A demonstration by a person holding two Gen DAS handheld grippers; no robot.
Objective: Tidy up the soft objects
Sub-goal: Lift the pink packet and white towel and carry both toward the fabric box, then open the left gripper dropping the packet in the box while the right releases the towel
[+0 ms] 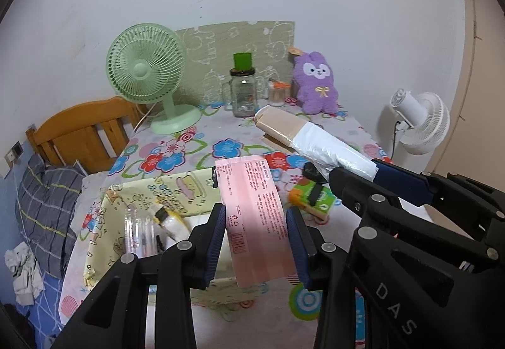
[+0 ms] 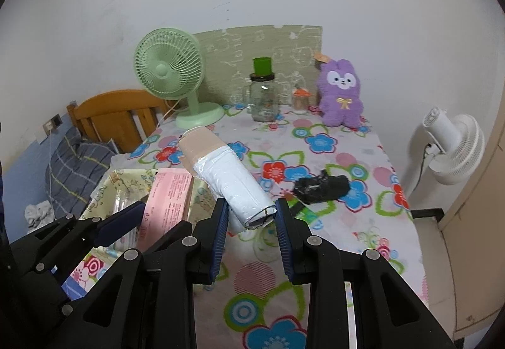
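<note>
The left claw clamps a pink pack above the yellow bin at lower left, likely for dropping; the right claw grips a white roll clear of the bench.

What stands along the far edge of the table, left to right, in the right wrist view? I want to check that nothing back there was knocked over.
Green desk fan → glass jar with a green cup on its lid → small orange-topped container → purple plush toy.
</note>
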